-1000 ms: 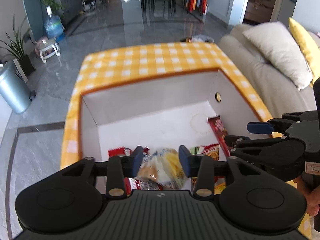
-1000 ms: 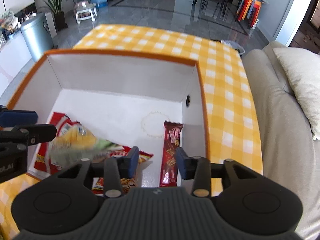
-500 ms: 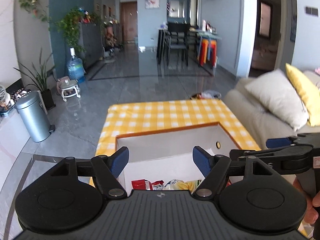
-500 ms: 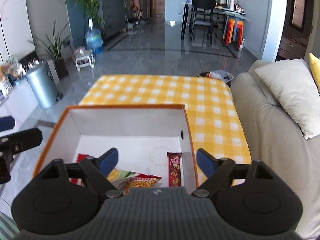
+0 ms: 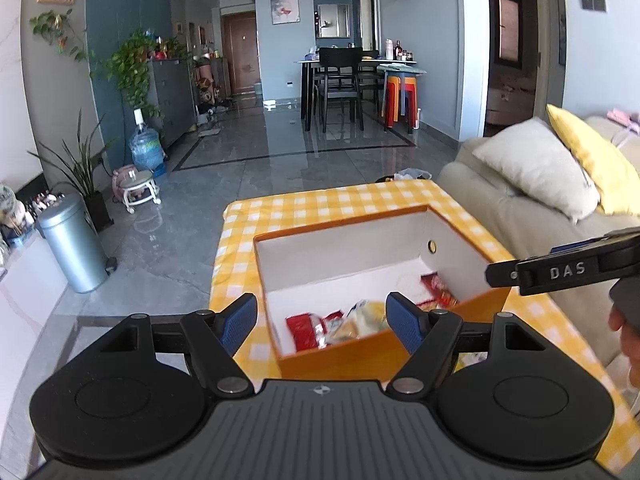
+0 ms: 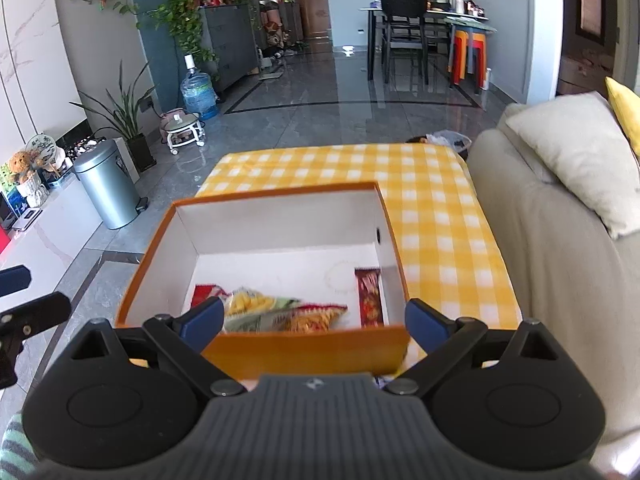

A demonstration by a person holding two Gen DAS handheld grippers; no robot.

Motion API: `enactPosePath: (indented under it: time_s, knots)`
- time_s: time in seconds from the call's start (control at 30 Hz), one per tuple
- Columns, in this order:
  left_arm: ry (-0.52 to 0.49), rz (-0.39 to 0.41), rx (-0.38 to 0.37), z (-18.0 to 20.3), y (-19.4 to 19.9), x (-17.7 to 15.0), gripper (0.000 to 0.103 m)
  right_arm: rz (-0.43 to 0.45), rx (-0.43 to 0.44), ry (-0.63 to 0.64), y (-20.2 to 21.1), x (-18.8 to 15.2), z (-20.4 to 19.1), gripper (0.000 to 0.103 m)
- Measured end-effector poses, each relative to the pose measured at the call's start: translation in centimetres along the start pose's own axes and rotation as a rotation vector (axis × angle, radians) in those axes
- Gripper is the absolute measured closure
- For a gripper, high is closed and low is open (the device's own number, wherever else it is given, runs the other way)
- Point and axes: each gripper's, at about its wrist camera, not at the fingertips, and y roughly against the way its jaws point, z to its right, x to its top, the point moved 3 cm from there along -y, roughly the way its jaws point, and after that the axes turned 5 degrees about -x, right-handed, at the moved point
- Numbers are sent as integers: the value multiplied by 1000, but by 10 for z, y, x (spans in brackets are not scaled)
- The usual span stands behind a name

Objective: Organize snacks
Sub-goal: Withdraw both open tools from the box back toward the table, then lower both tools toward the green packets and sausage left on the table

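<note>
Hovering wide open and empty, jaws just opened, left tongs (image 5: 322, 322) and right tongs (image 6: 314, 322), having dropped crinkly foil snack packets (image 6: 280, 312) into the orange cardboard box (image 6: 304, 350) just ahead.

A yellow-and-white checked tablecloth (image 6: 436, 216) covers a low table beside a beige sofa (image 6: 560, 280), which carries a cream cushion (image 6: 576, 160) and a yellow cushion (image 5: 592, 164). On the grey tiled floor stand a metal pedal bin (image 6: 106, 184), a blue water jug (image 6: 198, 94) and a small white wheeled stool (image 6: 185, 132). Leafy potted plants (image 6: 124, 116) line the left wall near a grey cabinet (image 6: 228, 44). Further back, a dining table (image 5: 360, 66) has black chairs (image 5: 340, 84) and stacked orange stools (image 5: 400, 96) beside it.
</note>
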Motion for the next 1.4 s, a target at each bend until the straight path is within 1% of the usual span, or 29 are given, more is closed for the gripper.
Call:
enactPosePath:
  time_s: [0.07,0.17,0.27,0.37,0.5,0.57,0.77,0.83,0.87,0.97,1.07,1.13,1.27,1.4]
  knots:
    - [-11,0,6,2,4,-7,18,-2,-10,-4,5,-12,1,9]
    - [-15,-23,0,5,8,-18,18,-9,-28,-7,11,-30,1,9]
    - [-49,-42,15,9,9,-29,18,-23,-31,-2,17,-49,0,9]
    - [-82,-68,31,13,9,-39,18,-37,-37,19,19,-70,-4,9]
    - [-84,-94,29,14,7,-51,19,-60,-56,67,18,-92,-9,9]
    - [-82,-110,15,17,5,-57,19,-63,-49,70,18,-100,-10,9]
    - [-89,-184,-69,25,-10,-72,23,-84,-21,96,4,-118,-15,12]
    - [-67,-213,-88,27,-16,-76,24,-118,-10,92,-4,-123,-15,13]
    - [-60,-223,-93,27,-18,-77,24,-137,-4,79,-8,-125,-14,14]
    - [-59,-263,-110,28,-27,-80,24,-174,14,51,-17,-130,-12,25]
    - [-71,-298,-147,32,-34,-82,24,-195,1,64,-24,-133,-11,26]
    - [-73,-312,-172,36,-40,-83,24,-208,-6,46,-27,-133,-7,29]
    - [-67,-359,-189,45,-59,-88,25,-265,-28,-28,-33,-133,7,38]
    - [-75,-395,-197,52,-72,-96,27,-345,-19,-123,-40,-139,19,39]
